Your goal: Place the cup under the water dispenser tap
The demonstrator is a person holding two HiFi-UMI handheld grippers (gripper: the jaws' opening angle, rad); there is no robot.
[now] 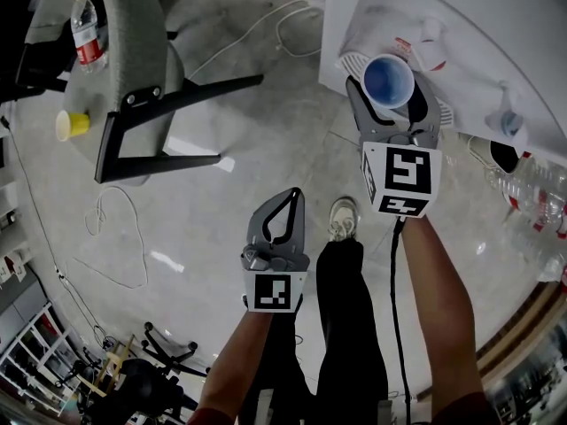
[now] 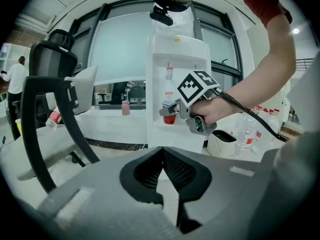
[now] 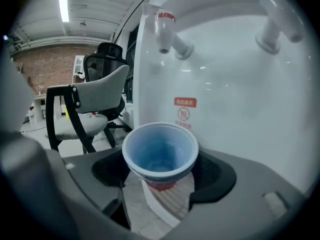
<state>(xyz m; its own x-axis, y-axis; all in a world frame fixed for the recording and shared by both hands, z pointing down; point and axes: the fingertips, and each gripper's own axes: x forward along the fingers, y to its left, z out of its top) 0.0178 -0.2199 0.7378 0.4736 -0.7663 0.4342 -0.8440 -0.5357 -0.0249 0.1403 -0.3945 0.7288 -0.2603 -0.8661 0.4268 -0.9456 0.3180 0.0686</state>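
Cup held in front of the water dispenser, chair off to the left.

The cup point(image 1: 388, 80) stood upright between the jaws of the right gripper point(image 3: 160, 170), over the near edge of the drip tray point(image 1: 354, 63) at the front of the water dispenser point(image 1: 461, 16), below one tap point(image 1: 431, 32) and left of the other tap point(image 1: 509, 118). The left gripper point(image 1: 292, 198), jaws together, hung lower and to the left, over the floor, well apart from the dispenser. A chair point(image 1: 133, 51) stood further left with a bottle point(image 1: 86, 29) lying on its seat, and a cable point(image 1: 115, 228) trailed across the floor in front of it. A bin point(image 1: 505, 153) and more bottles point(image 1: 532, 193) sat on the floor to the dispenser's right.
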